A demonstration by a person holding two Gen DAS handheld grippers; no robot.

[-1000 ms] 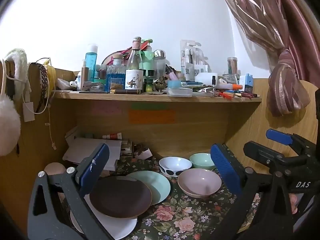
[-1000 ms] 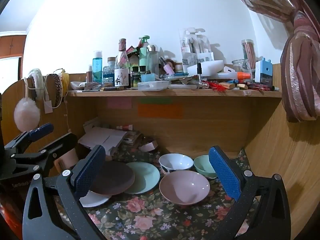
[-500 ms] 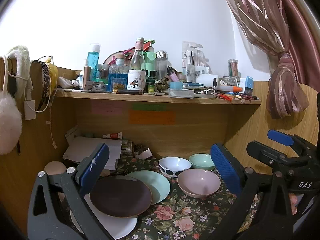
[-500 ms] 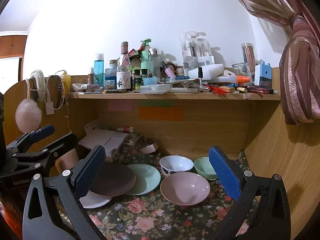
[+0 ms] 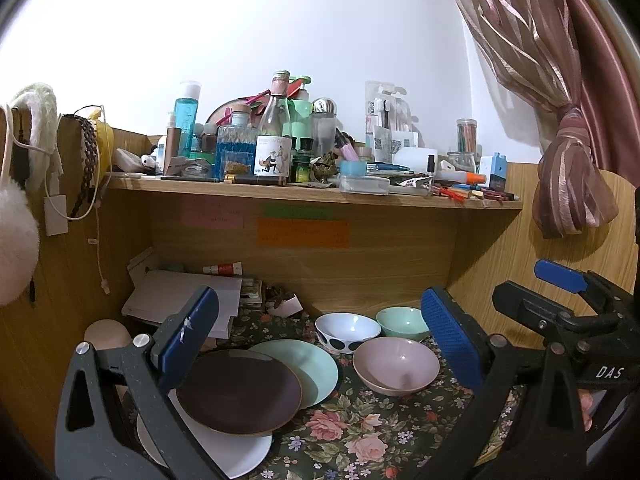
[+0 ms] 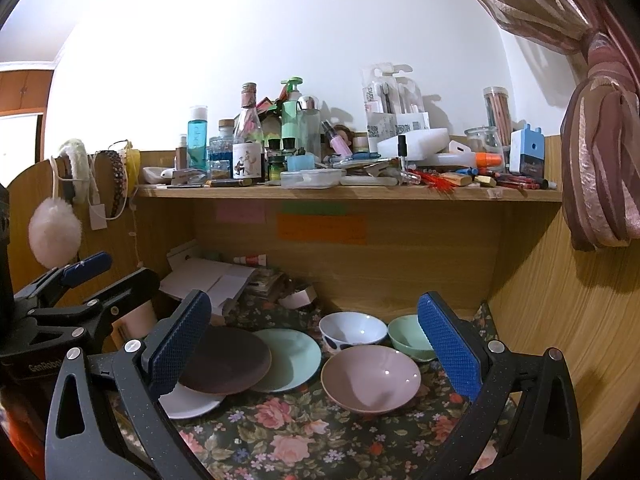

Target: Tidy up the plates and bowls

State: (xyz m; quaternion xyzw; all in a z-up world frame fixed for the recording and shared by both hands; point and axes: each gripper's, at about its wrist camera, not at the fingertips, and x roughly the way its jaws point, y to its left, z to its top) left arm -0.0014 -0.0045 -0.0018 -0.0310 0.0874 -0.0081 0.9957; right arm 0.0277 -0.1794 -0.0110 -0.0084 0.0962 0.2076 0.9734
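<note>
Floral cloth [image 6: 304, 432] bears three plates [image 6: 290, 358] and three bowls [image 6: 370, 378]; both claws, left [image 5: 320, 342] and right [image 6: 314, 346], gape wide, empty.

The left gripper [image 5: 320, 348] shows dark speckled plastic arms with silver screws and blue textured pads [image 5: 450, 338]. The right gripper [image 6: 314, 344] matches it, its blue fingers [image 6: 448, 346] diamond-knurled. At three o'clock in the left wrist view, white lettering reads "DAS"; a pinkish patch below it may be the person's skin.

brown plate [image 5: 238, 392], mint plate [image 5: 310, 368], pink bowl [image 5: 396, 365], floral tablecloth [image 5: 360, 436]
</note>
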